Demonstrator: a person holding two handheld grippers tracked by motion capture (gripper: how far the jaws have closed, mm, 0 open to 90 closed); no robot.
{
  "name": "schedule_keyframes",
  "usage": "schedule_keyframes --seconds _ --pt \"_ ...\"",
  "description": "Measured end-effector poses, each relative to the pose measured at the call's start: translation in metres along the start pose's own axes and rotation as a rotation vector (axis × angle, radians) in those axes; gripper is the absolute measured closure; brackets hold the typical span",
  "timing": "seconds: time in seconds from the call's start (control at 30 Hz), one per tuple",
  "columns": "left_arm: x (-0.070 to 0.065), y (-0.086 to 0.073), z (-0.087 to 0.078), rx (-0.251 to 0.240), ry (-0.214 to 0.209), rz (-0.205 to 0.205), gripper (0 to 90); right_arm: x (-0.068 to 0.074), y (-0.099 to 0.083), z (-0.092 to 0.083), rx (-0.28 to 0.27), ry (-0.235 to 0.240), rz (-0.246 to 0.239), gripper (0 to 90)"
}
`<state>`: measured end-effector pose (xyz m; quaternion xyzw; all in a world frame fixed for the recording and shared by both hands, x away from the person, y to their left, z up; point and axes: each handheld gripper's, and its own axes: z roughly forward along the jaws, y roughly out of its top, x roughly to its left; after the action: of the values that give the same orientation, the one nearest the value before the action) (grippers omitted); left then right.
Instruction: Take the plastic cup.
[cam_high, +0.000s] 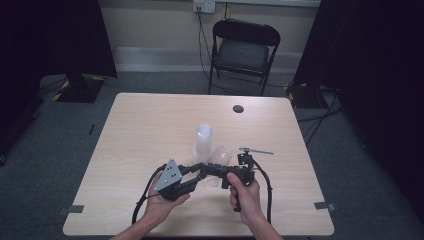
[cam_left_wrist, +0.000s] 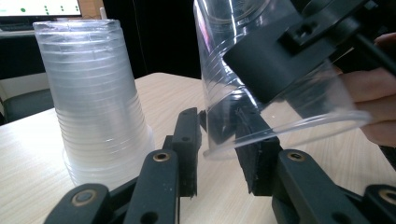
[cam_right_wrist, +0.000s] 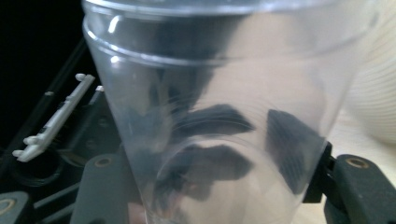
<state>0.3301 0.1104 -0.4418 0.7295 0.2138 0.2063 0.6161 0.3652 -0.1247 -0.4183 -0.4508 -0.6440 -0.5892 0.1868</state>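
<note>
Two tools meet at one clear plastic cup (cam_left_wrist: 261, 88) just beside the upside-down cup stack (cam_left_wrist: 95, 102) on the desk (cam_high: 150, 130). Right tool (cam_high: 216, 170) pinches the tilted cup's wall; left tool (cam_left_wrist: 217, 140) has its jaws either side of the cup's rim, whether pressing I cannot tell.

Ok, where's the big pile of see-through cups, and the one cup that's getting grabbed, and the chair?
stack of clear cups (cam_left_wrist: 95, 100), left gripper view, on the ribbed side wall of the stack.
single clear cup (cam_right_wrist: 210, 84), right gripper view, on its clear side wall.
black folding chair (cam_high: 243, 54), high view, on its seat.
</note>
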Motion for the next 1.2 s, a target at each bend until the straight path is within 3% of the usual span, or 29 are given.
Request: schedule_keyframes --seconds 0.33,0.57,0.73,0.9,1.2 --pt "-0.001 0.001 -0.001 -0.032 0.027 0.013 70.1 0.004 -0.003 0.007 0.023 0.03 0.037 38.2" --pt "-0.002 0.003 -0.004 -0.032 0.033 0.009 82.2 0.003 -0.003 0.008 0.027 0.049 0.051 34.4" --pt "-0.001 0.004 -0.004 -0.006 0.034 -0.004 84.5 0.004 -0.004 0.009 0.015 0.038 0.018 27.1" --pt "0.005 0.004 -0.006 0.002 0.049 -0.025 85.1 0.006 -0.004 0.008 0.015 -0.003 -0.027 20.4" --pt "0.012 0.004 -0.009 0.044 0.053 -0.073 85.6 0.007 -0.002 0.003 0.007 -0.028 -0.077 19.4"
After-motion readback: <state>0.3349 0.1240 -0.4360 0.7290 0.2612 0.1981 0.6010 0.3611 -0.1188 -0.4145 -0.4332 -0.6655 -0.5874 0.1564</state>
